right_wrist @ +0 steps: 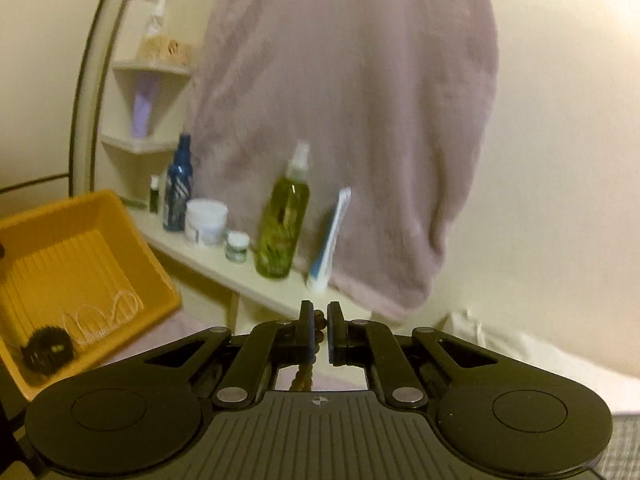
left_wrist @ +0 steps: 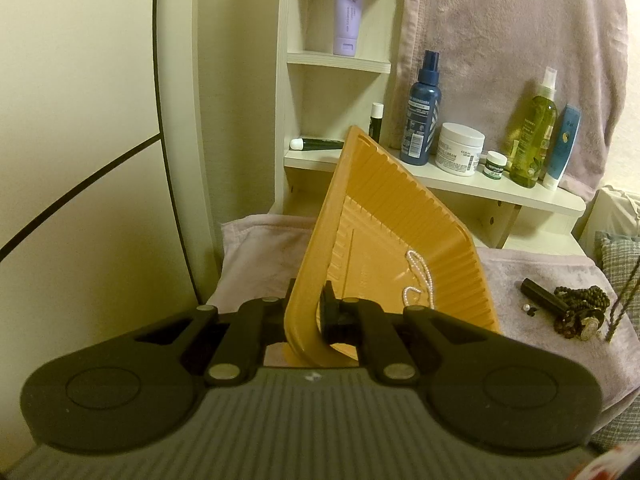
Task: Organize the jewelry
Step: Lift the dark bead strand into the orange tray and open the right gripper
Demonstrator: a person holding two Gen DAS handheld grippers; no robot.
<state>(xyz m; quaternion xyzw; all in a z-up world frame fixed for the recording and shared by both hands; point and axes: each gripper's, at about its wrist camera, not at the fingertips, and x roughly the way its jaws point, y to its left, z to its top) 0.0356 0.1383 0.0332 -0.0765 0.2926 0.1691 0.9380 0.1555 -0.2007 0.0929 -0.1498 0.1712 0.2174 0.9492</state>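
Note:
My left gripper (left_wrist: 309,307) is shut on the near rim of an orange ribbed tray (left_wrist: 384,208) and holds it tilted above the towel. A white pearl necklace (left_wrist: 418,280) lies in the tray's low corner. In the right wrist view the tray (right_wrist: 100,220) sits at the left with the pearl necklace (right_wrist: 104,316) and a black beaded bracelet (right_wrist: 46,350) inside. My right gripper (right_wrist: 319,320) is shut on a brown bead strand (right_wrist: 316,336) that hangs down below the fingers. That strand (left_wrist: 622,300) dangles at the right edge of the left wrist view.
A pile of dark bead jewelry (left_wrist: 580,308), a black cylinder (left_wrist: 540,294) and a small loose pearl (left_wrist: 527,307) lie on the mauve towel (left_wrist: 520,276). Behind, a white shelf (left_wrist: 480,188) carries bottles, jars and tubes. A large towel (right_wrist: 352,100) hangs above it.

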